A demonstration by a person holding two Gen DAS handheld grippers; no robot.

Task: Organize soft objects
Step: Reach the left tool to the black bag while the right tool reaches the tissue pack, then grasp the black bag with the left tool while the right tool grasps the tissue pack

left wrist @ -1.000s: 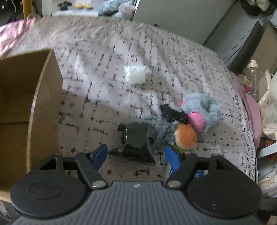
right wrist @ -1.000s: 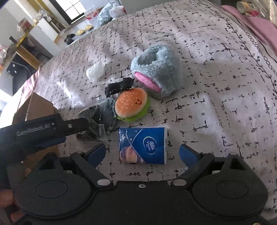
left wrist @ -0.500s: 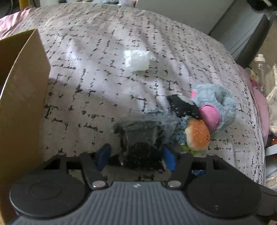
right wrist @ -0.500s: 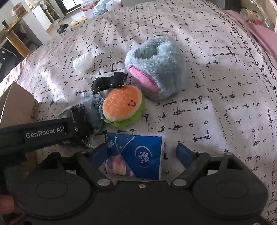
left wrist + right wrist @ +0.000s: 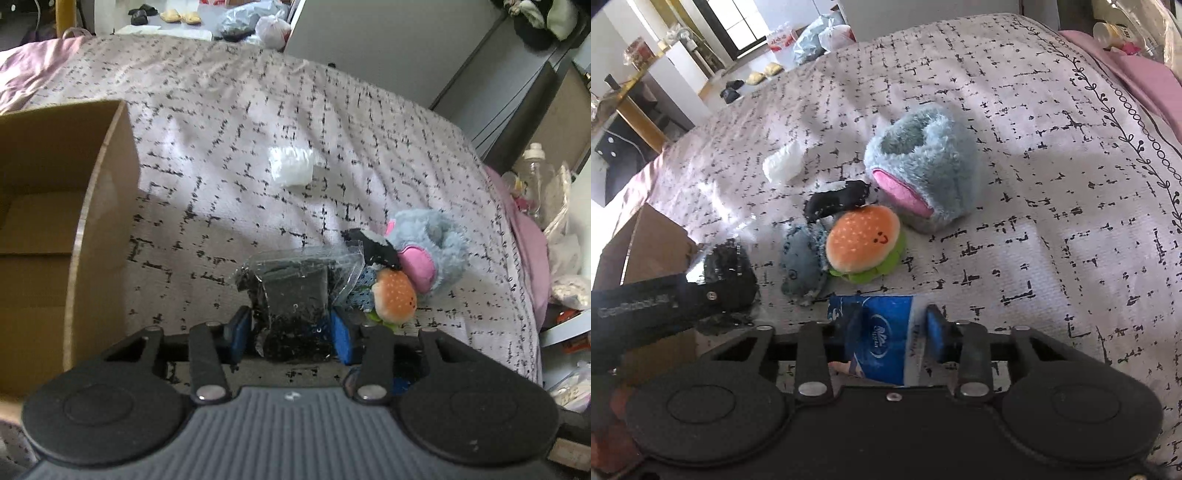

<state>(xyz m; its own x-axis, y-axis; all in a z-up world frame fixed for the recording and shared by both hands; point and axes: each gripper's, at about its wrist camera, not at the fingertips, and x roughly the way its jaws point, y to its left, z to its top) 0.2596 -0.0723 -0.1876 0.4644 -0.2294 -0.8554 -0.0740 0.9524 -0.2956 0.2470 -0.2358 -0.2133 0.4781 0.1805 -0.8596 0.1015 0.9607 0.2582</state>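
A cardboard box (image 5: 55,236) is standing open at the left edge of the bed (image 5: 229,122), its patterned cover running under everything else in view. Just to the right of the box, the left gripper (image 5: 291,330) is pinching a clear plastic bag of dark fabric (image 5: 295,291) between its blue fingers (image 5: 238,330), the bag's upper part sticking out ahead of them over the cover. Farther up the bed, a small white bundle (image 5: 291,170) is lying alone, well apart from the rest. To the right of the bag, a cluster of soft toys is sitting together: a grey-blue plush piece (image 5: 805,258) touching a burger plush (image 5: 866,242), a black fabric piece (image 5: 836,201) lying just behind them, and a fluffy grey slipper with a pink lining (image 5: 921,171) resting against the group's right side. In the right wrist view, the right gripper (image 5: 892,326) is squeezing a blue tissue pack (image 5: 882,341) between its fingers (image 5: 936,332), the pack creasing under the pressure just in front of the burger plush. At the far right, a pink sheet (image 5: 528,243) is showing along the bed's edge.
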